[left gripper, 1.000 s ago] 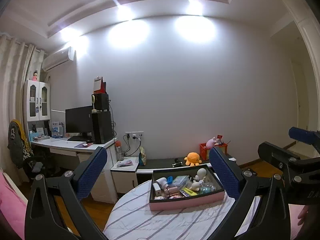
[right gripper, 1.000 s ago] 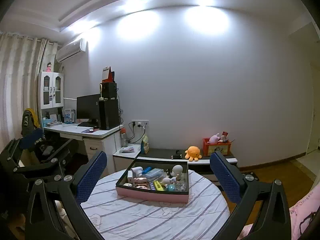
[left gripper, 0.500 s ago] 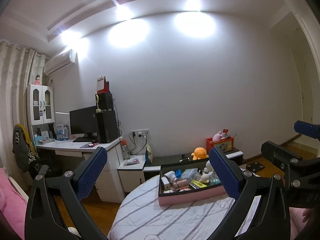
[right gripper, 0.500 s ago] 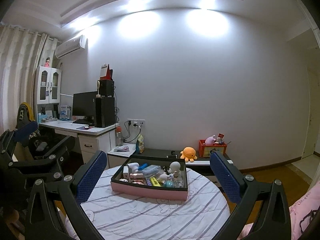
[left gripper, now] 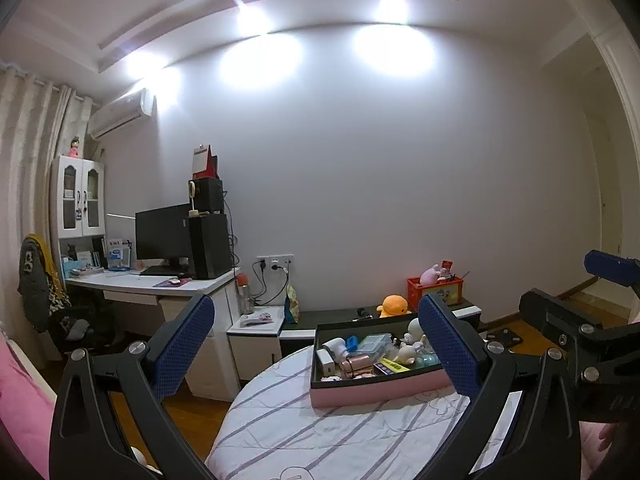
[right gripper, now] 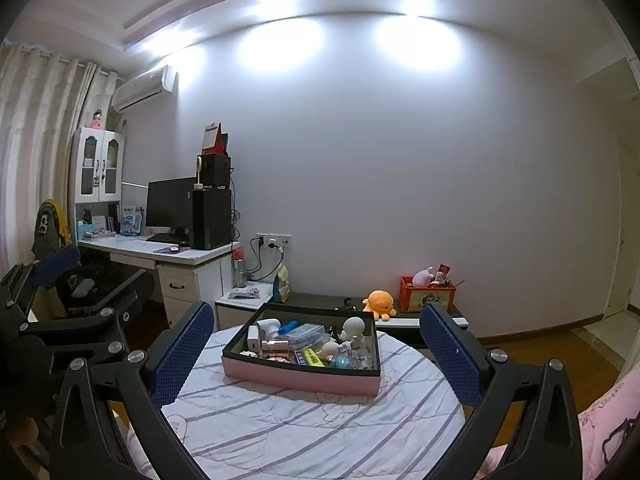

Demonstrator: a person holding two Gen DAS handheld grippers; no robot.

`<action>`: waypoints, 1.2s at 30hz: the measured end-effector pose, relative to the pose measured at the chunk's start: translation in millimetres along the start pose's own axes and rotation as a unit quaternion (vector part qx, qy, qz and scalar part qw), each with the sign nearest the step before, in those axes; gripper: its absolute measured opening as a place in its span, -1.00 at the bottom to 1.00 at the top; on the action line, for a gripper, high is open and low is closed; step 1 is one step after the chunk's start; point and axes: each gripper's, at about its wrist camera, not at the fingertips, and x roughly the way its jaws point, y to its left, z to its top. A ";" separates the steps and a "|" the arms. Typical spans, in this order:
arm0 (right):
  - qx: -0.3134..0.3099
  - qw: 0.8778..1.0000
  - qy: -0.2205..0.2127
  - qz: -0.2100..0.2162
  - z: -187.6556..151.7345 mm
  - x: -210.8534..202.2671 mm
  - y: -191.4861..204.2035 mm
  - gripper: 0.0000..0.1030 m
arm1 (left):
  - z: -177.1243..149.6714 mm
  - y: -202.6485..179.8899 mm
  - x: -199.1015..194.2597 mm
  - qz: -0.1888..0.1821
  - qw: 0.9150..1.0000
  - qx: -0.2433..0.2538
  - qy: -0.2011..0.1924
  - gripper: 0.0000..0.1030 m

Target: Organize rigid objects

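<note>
A pink box with a black inside (left gripper: 380, 390) (right gripper: 300, 378) stands on a round table covered with a striped white cloth (left gripper: 320, 432) (right gripper: 312, 428). It holds several small rigid items: a white figurine (right gripper: 354, 330), a blue tube (right gripper: 289, 327), a clear case (right gripper: 306, 333), a yellow bar (right gripper: 313, 357). My left gripper (left gripper: 316, 346) is open and empty, held above the table's near left edge. My right gripper (right gripper: 316, 354) is open too, with the box seen between its blue pads, well short of it. The right gripper also shows at the right edge of the left wrist view.
A desk (right gripper: 160, 252) with a monitor and a black tower stands at the left wall. A low dark bench (right gripper: 320, 302) behind the table carries an orange plush (right gripper: 379, 304) and a red crate (right gripper: 427, 298). A chair sits far left; pink bedding lies at the right.
Both views have drifted: the box has shifted right and lower in the left wrist view and sits slightly nearer in the right wrist view. Both grippers stay open.
</note>
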 end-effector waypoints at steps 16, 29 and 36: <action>-0.005 1.000 0.001 -0.005 -3.3 4.3 5.6 1.00 | -2.6 -2.1 8.3 -0.001 1.000 -0.006 0.002 1.00; -0.005 1.000 0.007 -0.005 -4.0 6.7 3.5 1.00 | -4.8 -2.9 8.4 0.001 1.000 -0.002 0.001 1.00; -0.006 1.000 0.009 -0.005 -4.8 8.9 1.3 1.00 | -5.1 -0.9 6.3 0.001 1.000 -0.001 0.003 1.00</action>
